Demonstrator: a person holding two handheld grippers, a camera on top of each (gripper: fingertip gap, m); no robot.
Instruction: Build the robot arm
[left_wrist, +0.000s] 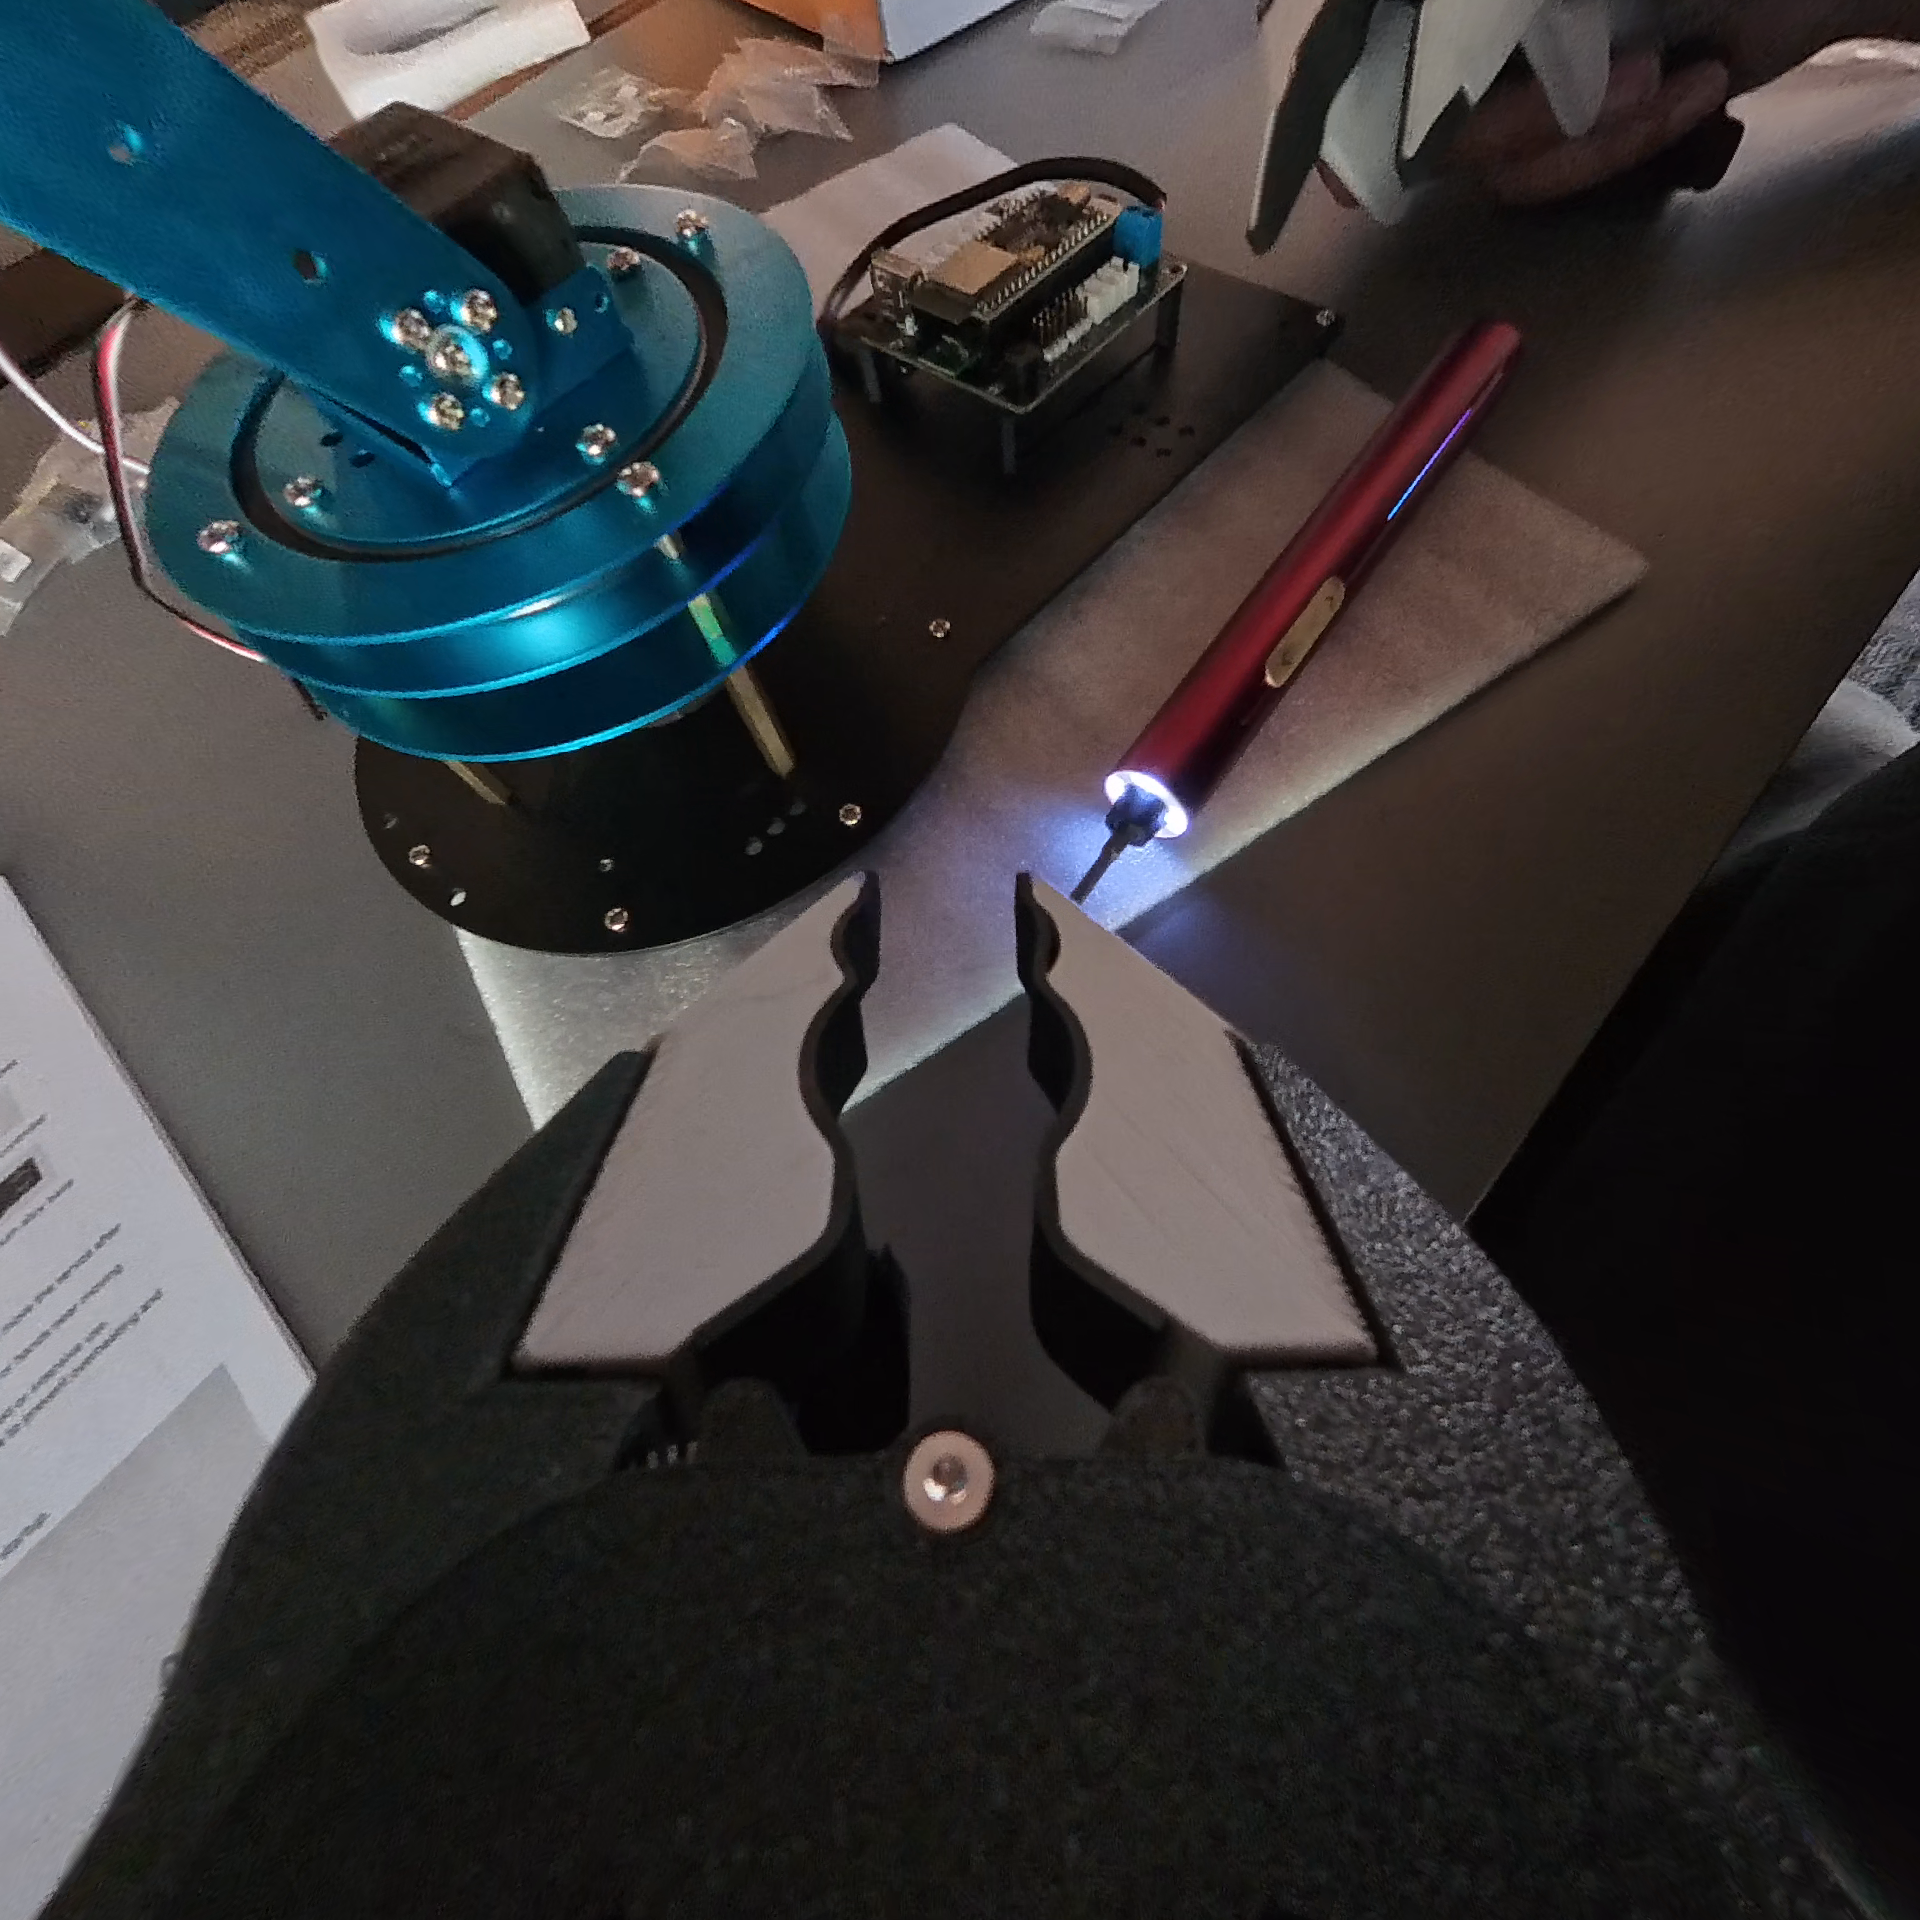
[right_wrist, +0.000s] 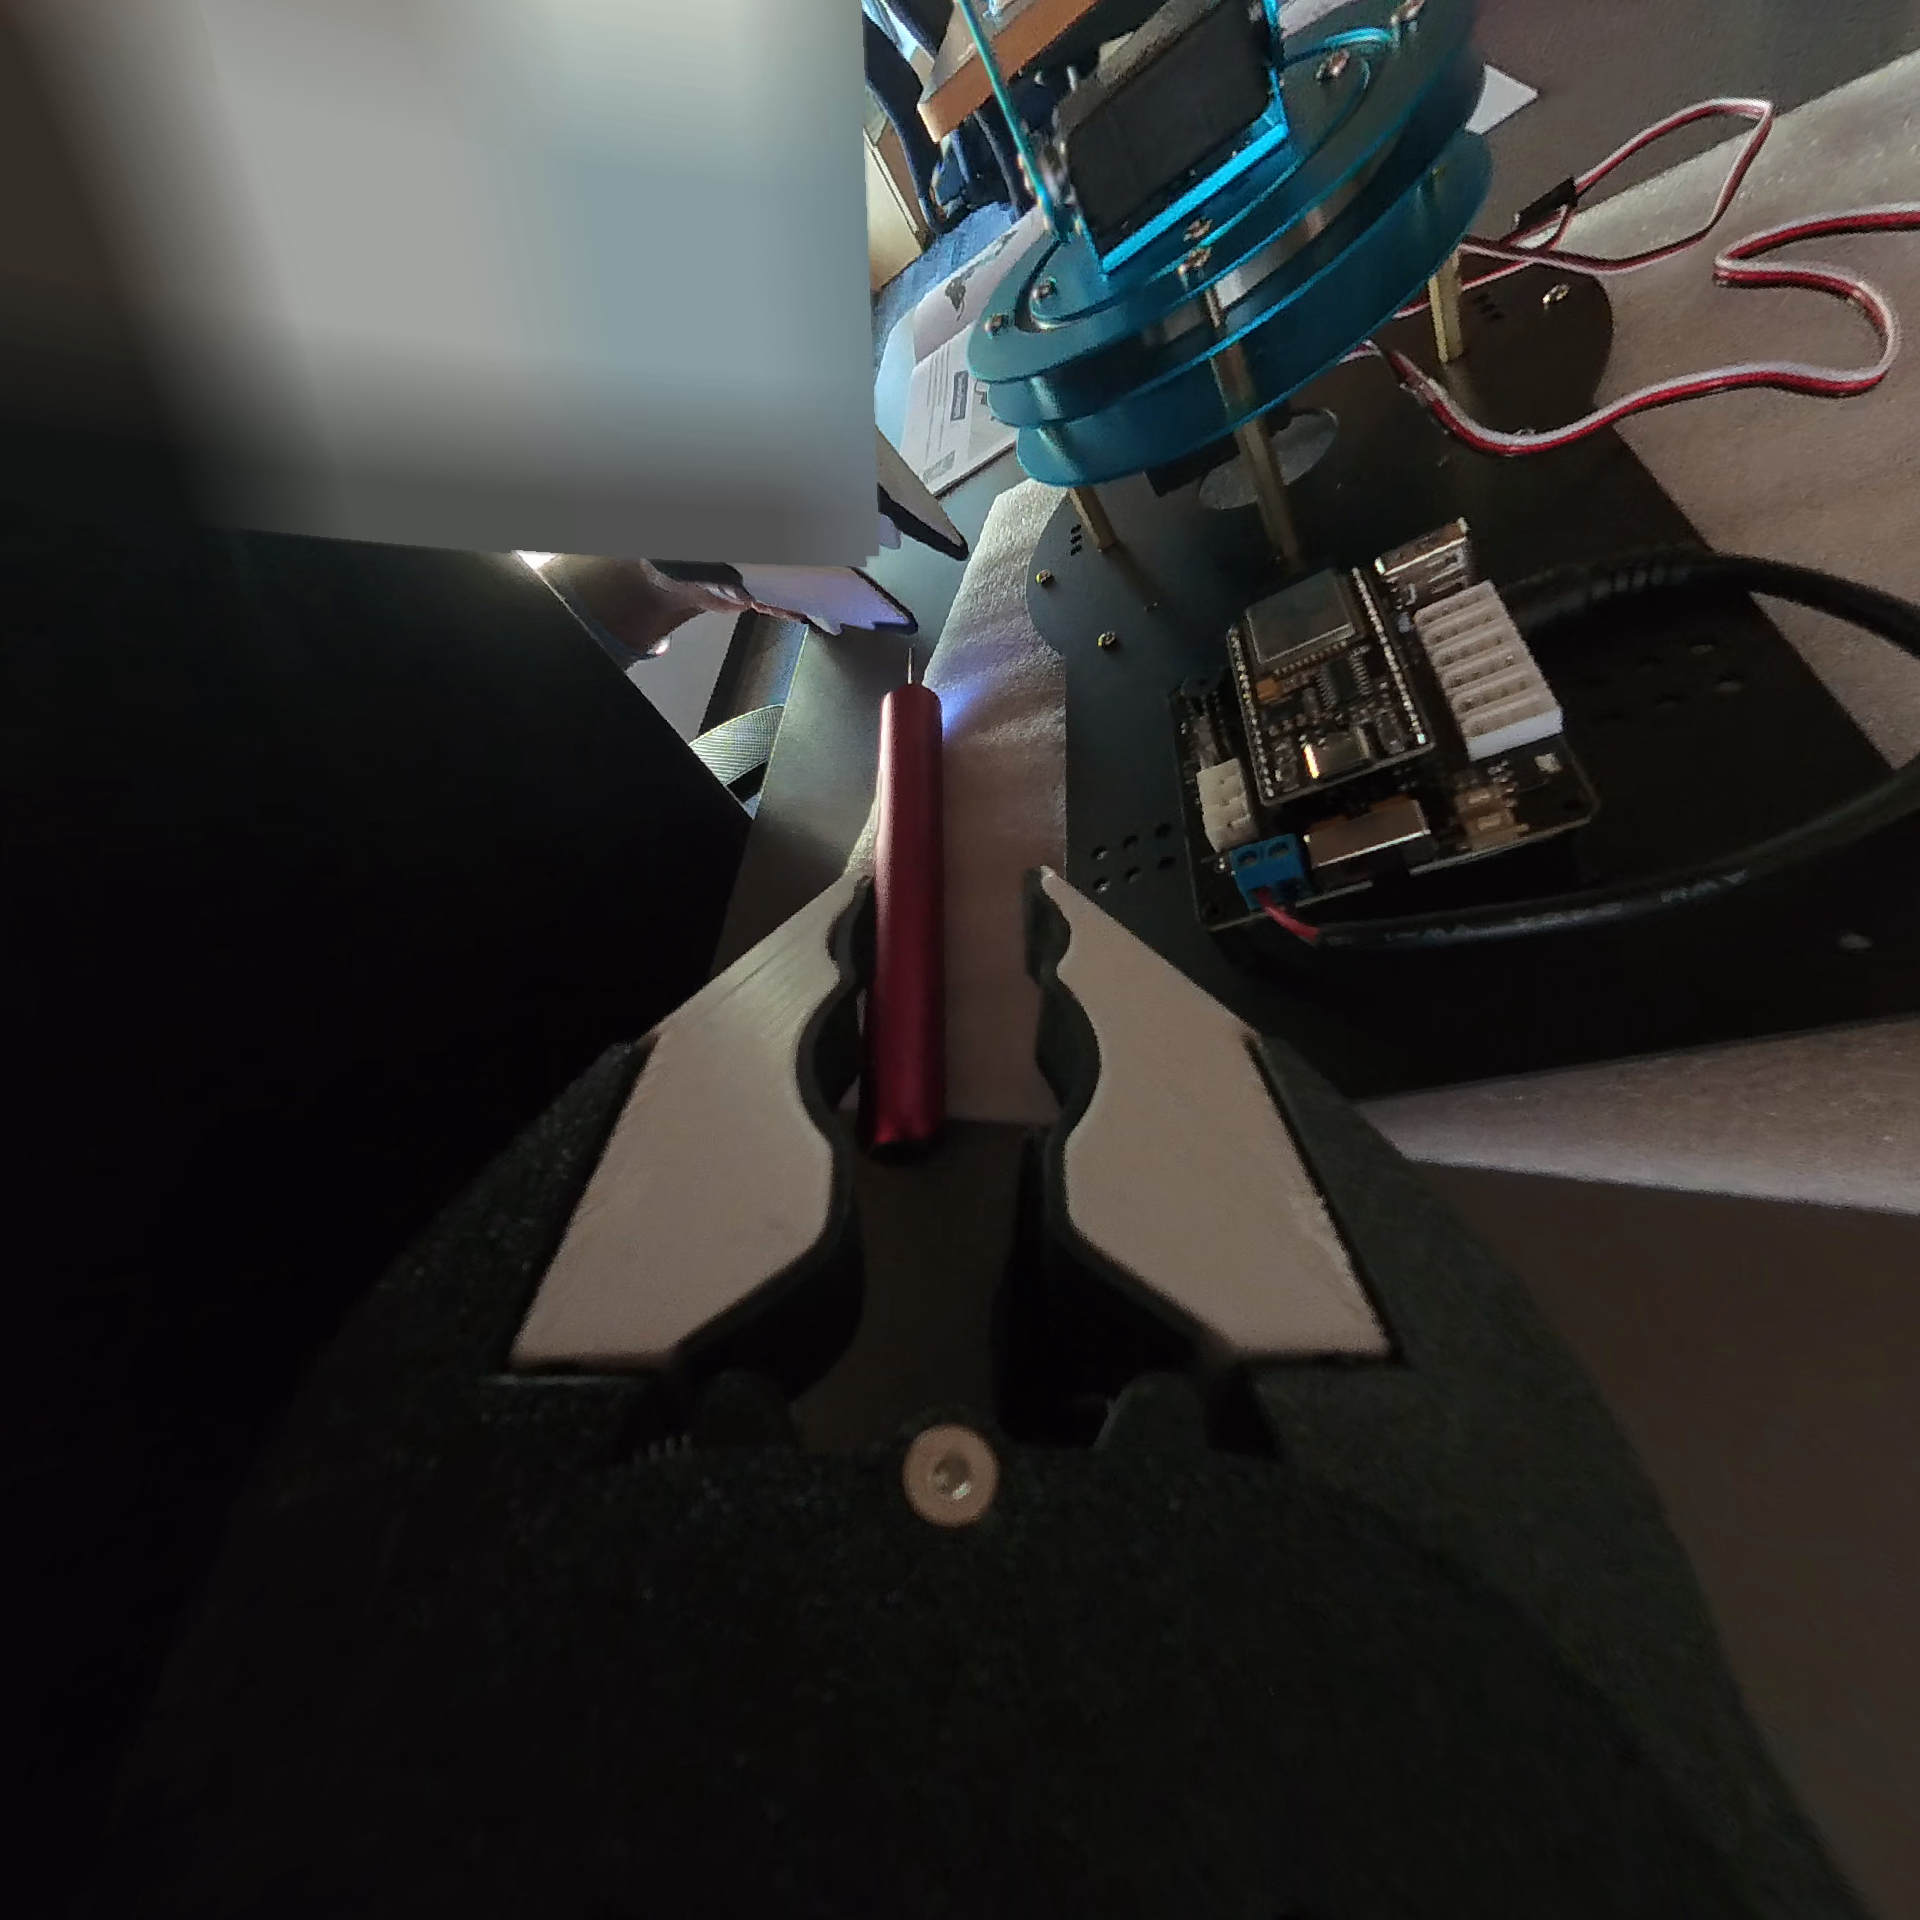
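Note:
A red pen-shaped electric screwdriver (left_wrist: 1320, 582) lies on a grey mat (left_wrist: 1475, 623), its lit tip toward my left gripper (left_wrist: 945, 894). That gripper is open and empty, just short of the tip. In the right wrist view the screwdriver (right_wrist: 906, 935) lies between the open jaws of my right gripper (right_wrist: 951, 883), close to the left finger and not clamped. The right gripper also shows blurred at the top right of the left wrist view (left_wrist: 1403, 94). The left gripper's white fingers (right_wrist: 862, 613) show beyond the screwdriver's bit.
A blue robot-arm turntable (left_wrist: 499, 540) stands on a black baseplate (left_wrist: 935, 582) with a circuit board (left_wrist: 1018, 301). Servo wires (right_wrist: 1766, 312) and a black cable (right_wrist: 1714, 883) trail off it. A paper manual (left_wrist: 104, 1299) and plastic bags (left_wrist: 748, 104) lie around. A dark-clothed person (right_wrist: 312, 935) is near. The grippers' ends are close to 15 centimeters from one another.

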